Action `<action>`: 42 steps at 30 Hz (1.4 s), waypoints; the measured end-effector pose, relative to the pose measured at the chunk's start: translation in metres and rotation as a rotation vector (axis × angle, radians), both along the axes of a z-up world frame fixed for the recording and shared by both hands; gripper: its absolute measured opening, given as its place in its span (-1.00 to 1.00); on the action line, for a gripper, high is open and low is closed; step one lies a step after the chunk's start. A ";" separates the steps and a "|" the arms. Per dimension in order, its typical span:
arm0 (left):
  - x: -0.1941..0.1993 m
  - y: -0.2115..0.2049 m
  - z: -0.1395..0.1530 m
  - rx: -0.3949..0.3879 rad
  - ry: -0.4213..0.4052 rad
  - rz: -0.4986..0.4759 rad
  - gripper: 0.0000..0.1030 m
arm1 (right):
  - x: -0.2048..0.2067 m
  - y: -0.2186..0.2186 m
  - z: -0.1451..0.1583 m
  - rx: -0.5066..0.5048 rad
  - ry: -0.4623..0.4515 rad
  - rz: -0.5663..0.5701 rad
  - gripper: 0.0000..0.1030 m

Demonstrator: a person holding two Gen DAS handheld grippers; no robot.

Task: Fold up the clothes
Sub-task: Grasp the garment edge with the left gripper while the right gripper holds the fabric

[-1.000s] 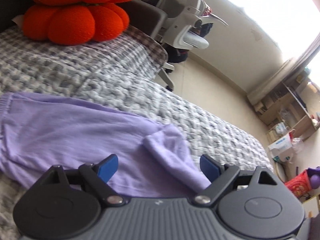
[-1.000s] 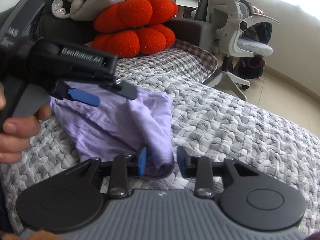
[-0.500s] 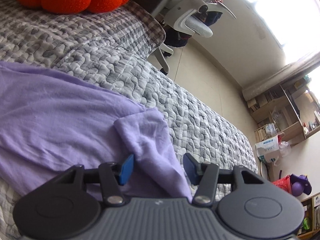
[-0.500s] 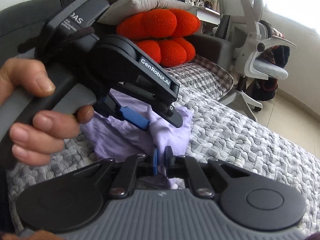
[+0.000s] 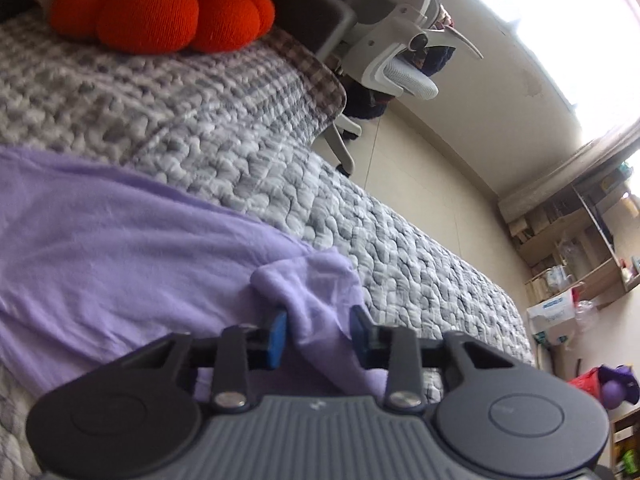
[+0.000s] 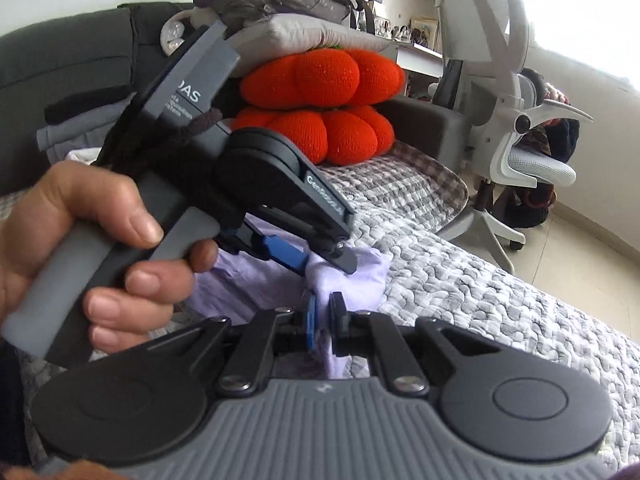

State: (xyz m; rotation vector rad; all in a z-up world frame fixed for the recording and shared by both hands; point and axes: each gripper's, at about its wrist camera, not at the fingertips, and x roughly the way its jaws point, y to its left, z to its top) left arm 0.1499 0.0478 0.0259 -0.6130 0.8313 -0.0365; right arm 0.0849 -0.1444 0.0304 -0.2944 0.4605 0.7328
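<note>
A lilac garment (image 5: 120, 260) lies spread on the grey quilted bed (image 5: 400, 248), with one corner bunched up into a fold. My left gripper (image 5: 318, 336) has its jaws narrowed on that fold, and fabric fills the gap between the blue pads. In the right wrist view the same left gripper (image 6: 316, 260), held by a person's hand (image 6: 80, 240), sits just above and behind my right gripper (image 6: 323, 320). The right gripper is shut on a thin edge of the lilac garment (image 6: 360, 280), close beneath the left one.
An orange pumpkin-shaped cushion (image 6: 320, 100) sits at the head of the bed under a grey pillow. A white office chair (image 6: 500, 120) stands on the floor beside the bed's edge. Wooden shelves (image 5: 580, 248) line the far wall. Bare quilt (image 6: 500, 312) stretches to the right.
The left gripper narrowed from wide open onto the bunched corner. The right gripper went from open to shut on the garment's edge, and the two grippers came close together.
</note>
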 end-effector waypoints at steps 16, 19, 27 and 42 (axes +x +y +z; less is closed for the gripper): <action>-0.005 0.022 0.006 0.022 -0.051 0.103 -0.86 | -0.009 0.021 0.000 -0.027 0.001 0.031 -0.84; -0.002 0.022 -0.003 -0.005 -0.009 0.103 -0.68 | -0.008 0.024 -0.001 -0.042 0.009 0.031 -0.84; -0.002 0.014 -0.004 -0.006 -0.022 0.089 -0.15 | -0.009 0.029 -0.009 -0.093 0.020 0.037 -0.82; -0.002 0.029 -0.003 0.007 -0.045 0.146 -0.79 | -0.017 0.034 -0.012 -0.113 -0.030 0.093 -0.86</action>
